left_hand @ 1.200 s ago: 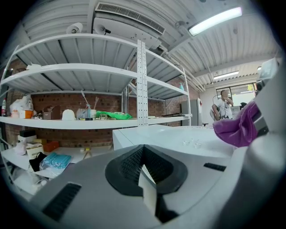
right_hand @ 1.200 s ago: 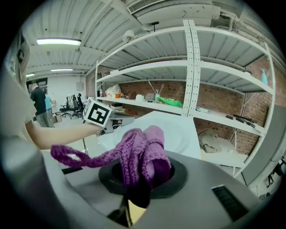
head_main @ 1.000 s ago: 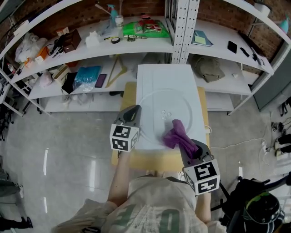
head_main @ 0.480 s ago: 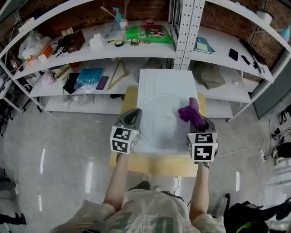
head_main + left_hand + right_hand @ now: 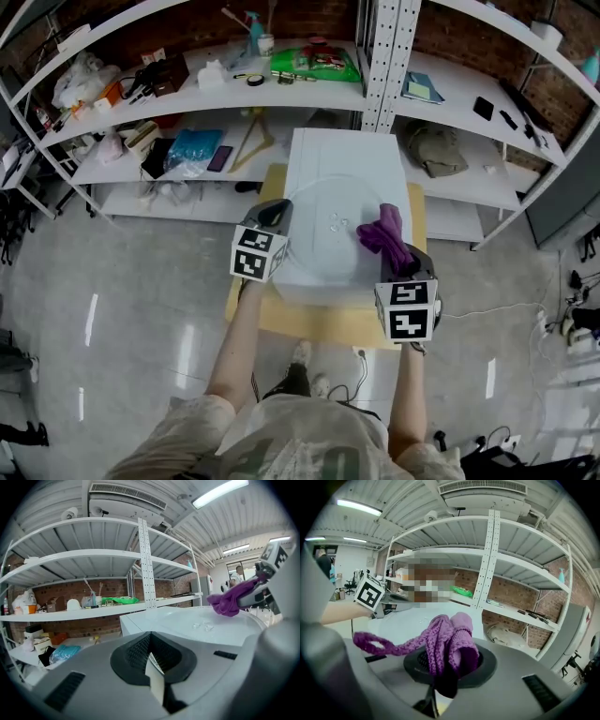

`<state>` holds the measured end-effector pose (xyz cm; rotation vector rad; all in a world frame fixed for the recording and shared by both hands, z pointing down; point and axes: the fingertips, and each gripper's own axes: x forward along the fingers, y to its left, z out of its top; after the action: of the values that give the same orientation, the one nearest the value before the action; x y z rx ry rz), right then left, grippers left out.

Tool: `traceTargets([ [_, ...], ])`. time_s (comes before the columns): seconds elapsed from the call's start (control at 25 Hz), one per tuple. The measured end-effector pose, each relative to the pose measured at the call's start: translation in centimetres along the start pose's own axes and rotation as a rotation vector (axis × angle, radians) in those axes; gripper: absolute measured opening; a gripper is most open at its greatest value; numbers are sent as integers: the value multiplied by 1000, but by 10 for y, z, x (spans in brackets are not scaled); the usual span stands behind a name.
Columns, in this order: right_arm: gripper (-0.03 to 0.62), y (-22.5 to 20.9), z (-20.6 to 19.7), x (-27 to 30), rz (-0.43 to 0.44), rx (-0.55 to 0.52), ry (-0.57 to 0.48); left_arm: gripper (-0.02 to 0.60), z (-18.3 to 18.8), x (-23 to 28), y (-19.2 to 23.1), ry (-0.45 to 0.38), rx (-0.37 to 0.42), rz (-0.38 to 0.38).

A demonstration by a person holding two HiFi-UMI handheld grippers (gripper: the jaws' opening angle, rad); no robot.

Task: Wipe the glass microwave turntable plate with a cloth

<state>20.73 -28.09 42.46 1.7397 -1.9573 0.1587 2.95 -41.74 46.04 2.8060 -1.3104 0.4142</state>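
Note:
The clear glass turntable plate (image 5: 323,246) lies flat on the white microwave top (image 5: 330,155); three small glass nubs mark its middle. My left gripper (image 5: 278,217) is at the plate's left rim, jaws shut on the rim's thin pale edge (image 5: 156,679). My right gripper (image 5: 401,258) is shut on a purple knitted cloth (image 5: 382,232), which rests on the right side of the plate. In the right gripper view the cloth (image 5: 451,637) bunches out of the jaws with a loop trailing left. The left gripper view shows the cloth (image 5: 232,601) beyond the plate (image 5: 206,627).
The microwave stands on a wooden table (image 5: 309,326) against white shelving. The shelves hold a green packet (image 5: 314,61), a spray bottle (image 5: 255,26), a blue bag (image 5: 190,150) and a folded drab cloth (image 5: 433,148). Glossy grey floor lies all round.
My right gripper carried the purple cloth from the plate's near side up to its right side. The left gripper stayed at the left rim.

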Motion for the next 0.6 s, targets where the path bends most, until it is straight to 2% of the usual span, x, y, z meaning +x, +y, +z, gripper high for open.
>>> traceTargets([
  [0.36, 51, 25, -23, -36, 40, 25, 1, 2, -1, -4, 0, -6, -18, 12],
  [0.6, 51, 19, -18, -37, 19, 34, -10, 2, 0, -4, 0, -18, -39, 5],
])
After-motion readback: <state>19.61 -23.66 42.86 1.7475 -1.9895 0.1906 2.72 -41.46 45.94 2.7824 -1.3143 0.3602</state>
